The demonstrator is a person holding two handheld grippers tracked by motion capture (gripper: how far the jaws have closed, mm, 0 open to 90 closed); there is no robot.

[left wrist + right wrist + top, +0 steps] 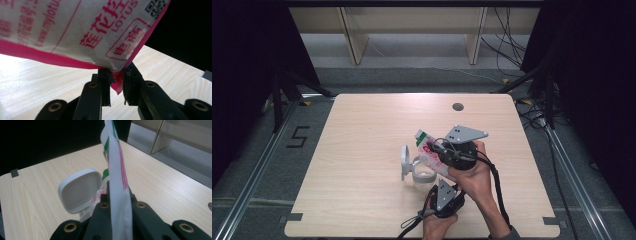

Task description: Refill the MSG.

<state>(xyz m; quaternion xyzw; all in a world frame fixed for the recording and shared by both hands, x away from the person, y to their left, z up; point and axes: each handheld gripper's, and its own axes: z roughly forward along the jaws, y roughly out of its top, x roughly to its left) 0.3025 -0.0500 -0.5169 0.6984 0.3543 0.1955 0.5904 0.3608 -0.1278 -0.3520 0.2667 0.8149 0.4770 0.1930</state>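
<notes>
Both grippers (439,167) at pouch (428,146) edges

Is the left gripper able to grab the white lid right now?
Probably not. The left gripper is shut on a corner of the bag, so it would have to let go first. The lid itself stands open nearby on the jar.

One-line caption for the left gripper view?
Left tongs pinch the pink corner of a white, red-printed plastic pouch above the wooden table.
</notes>
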